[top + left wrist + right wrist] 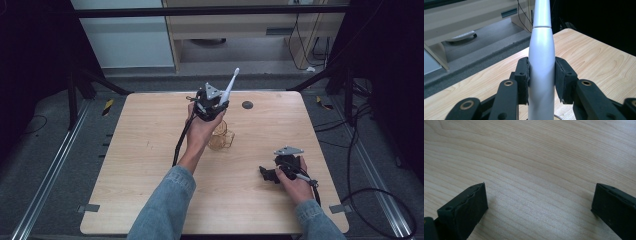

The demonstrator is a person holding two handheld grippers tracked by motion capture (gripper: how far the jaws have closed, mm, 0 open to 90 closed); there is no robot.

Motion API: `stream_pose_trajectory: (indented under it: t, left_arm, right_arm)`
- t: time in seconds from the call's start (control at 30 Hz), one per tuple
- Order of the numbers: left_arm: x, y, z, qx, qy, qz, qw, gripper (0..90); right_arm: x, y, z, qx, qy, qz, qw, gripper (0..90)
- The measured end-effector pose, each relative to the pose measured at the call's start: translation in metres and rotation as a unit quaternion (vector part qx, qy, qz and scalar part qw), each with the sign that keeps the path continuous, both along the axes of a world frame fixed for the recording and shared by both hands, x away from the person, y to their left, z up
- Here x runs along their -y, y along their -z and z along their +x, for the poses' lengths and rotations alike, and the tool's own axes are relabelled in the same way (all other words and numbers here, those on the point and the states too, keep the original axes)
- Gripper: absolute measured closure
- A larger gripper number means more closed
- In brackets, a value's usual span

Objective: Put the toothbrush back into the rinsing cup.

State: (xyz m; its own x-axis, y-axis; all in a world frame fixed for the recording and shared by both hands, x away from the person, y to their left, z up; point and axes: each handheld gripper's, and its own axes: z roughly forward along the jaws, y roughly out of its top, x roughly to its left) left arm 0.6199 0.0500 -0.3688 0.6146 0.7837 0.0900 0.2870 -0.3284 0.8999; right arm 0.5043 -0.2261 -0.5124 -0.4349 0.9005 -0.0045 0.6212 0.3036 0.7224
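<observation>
A white electric toothbrush (229, 87) points up and away over the far middle of the wooden table (150, 165). My left gripper (212, 104) is shut on its handle. In the left gripper view the white handle (541, 75) stands upright, squeezed between both black pads (522, 80). Just below and toward the person sits a clear amber cup (221, 136) on the table. My right gripper (272, 174) rests low at the table's near right, open. In the right gripper view its jaws (539, 205) stand wide apart over bare wood.
A small dark round disc (247, 105) lies on the table beyond the cup, to the right. Black cables (360, 165) run over the floor at the right. A light cabinet (240, 30) stands beyond the table's far edge.
</observation>
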Motion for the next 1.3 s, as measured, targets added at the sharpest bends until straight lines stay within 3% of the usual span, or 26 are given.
stream_pose_trajectory:
  t: [0.73,0.97,1.3]
  left_arm:
    - [-0.004,0.018,0.001,-0.013,-0.004,0.012,0.9998,66.3]
    - [-0.002,0.021,-0.002,-0.015,-0.002,0.034,0.9993,66.3]
    - [-0.004,0.027,-0.004,-0.026,-0.002,0.048,0.9985,66.3]
  right_arm:
    - [0.0,0.0,0.0,-0.001,0.0,0.0,1.0,0.4]
    - [0.0,0.0,0.0,-0.001,0.0,0.0,1.0,0.3]
    - [0.0,0.0,0.0,-0.001,0.0,-0.001,1.0,0.3]
